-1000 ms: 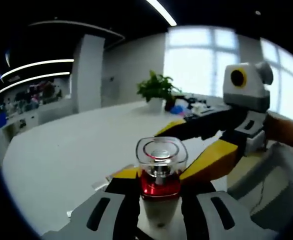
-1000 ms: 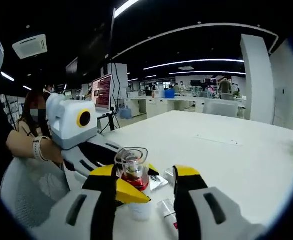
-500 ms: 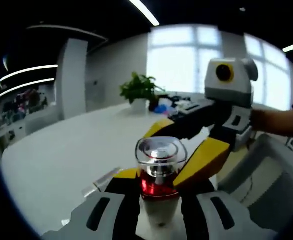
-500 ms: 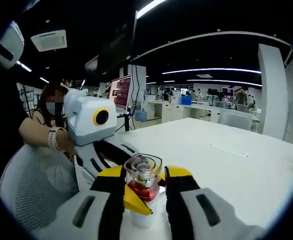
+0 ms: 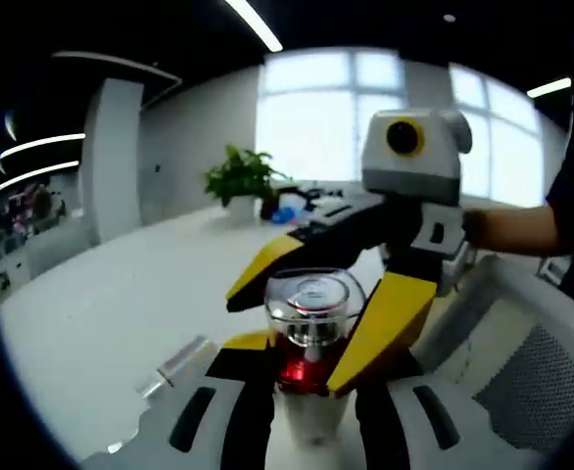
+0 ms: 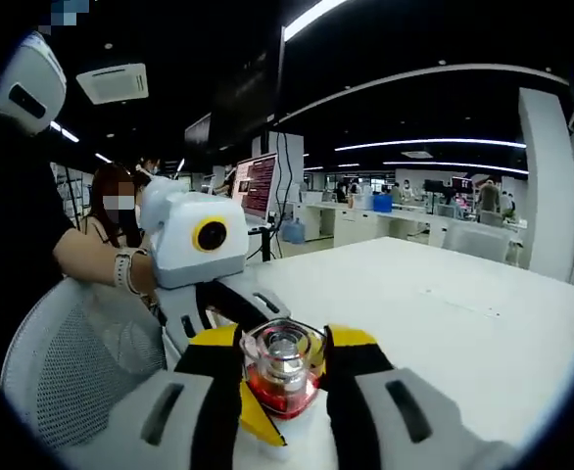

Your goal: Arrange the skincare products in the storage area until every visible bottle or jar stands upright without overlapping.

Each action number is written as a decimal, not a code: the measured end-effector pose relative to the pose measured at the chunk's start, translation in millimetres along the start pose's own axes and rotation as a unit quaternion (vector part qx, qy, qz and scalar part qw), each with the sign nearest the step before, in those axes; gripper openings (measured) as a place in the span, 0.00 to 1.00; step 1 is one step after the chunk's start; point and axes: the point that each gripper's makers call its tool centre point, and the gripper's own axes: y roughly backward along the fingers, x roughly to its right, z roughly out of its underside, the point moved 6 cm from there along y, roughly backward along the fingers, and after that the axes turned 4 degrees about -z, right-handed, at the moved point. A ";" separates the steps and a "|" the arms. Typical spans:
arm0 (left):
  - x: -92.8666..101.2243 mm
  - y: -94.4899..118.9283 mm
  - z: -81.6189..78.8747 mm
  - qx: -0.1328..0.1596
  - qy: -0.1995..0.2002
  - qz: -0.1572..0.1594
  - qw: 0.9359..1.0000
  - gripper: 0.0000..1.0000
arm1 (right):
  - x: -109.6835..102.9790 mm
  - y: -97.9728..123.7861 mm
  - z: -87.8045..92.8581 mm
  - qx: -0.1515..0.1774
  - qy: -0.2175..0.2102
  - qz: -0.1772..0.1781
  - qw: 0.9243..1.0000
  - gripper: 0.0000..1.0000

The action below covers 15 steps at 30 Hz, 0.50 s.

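Left of the left gripper (image 5: 307, 377), the white table (image 5: 101, 313) runs open and bare toward a far pillar, with a small clear tube (image 5: 177, 358) lying just beside the left jaw. Between its jaws stands the bottle (image 5: 311, 338), upright, with a clear square cap, a red collar and a pale body; both jaws press its sides, so it is clasped there. The right gripper (image 5: 316, 313) reaches in from the right of the left gripper view, its yellow-tipped jaws straddling the cap from above and from the right, tips touching or nearly touching it. Beyond it a potted plant (image 5: 240, 178) and some clutter sit well apart at the far table edge, and a mesh chair (image 5: 522, 362) stands to the right. In the right gripper view the bottle (image 6: 282, 370) sits between the right gripper's (image 6: 279, 377) jaws, which close snugly on its red collar; the left gripper (image 6: 218, 294), held by a person's hand (image 6: 142, 277), comes in from the left just behind it. Right of the jaws the table (image 6: 463, 323) lies open to its far edge.
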 end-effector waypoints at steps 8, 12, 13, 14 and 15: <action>0.5 -0.4 -0.3 -0.008 -0.004 0.004 1.000 0.28 | 0.7 -0.6 0.2 -0.008 -0.010 0.008 1.000 0.32; -1.3 -0.6 0.5 -0.013 -0.001 -0.001 1.000 0.28 | 3.3 -0.4 0.3 -0.012 -0.022 0.019 1.000 0.31; -2.2 -0.4 2.0 -0.018 0.000 -0.003 1.000 0.28 | 4.8 0.0 0.5 -0.011 -0.027 0.025 0.999 0.31; -3.5 -0.6 3.5 -0.023 0.000 -0.006 1.000 0.28 | 5.7 0.6 0.7 -0.011 -0.030 0.029 0.999 0.31; -4.8 -0.6 5.2 -0.028 -0.002 -0.010 1.000 0.30 | 7.2 1.5 1.0 -0.010 -0.034 0.034 0.999 0.31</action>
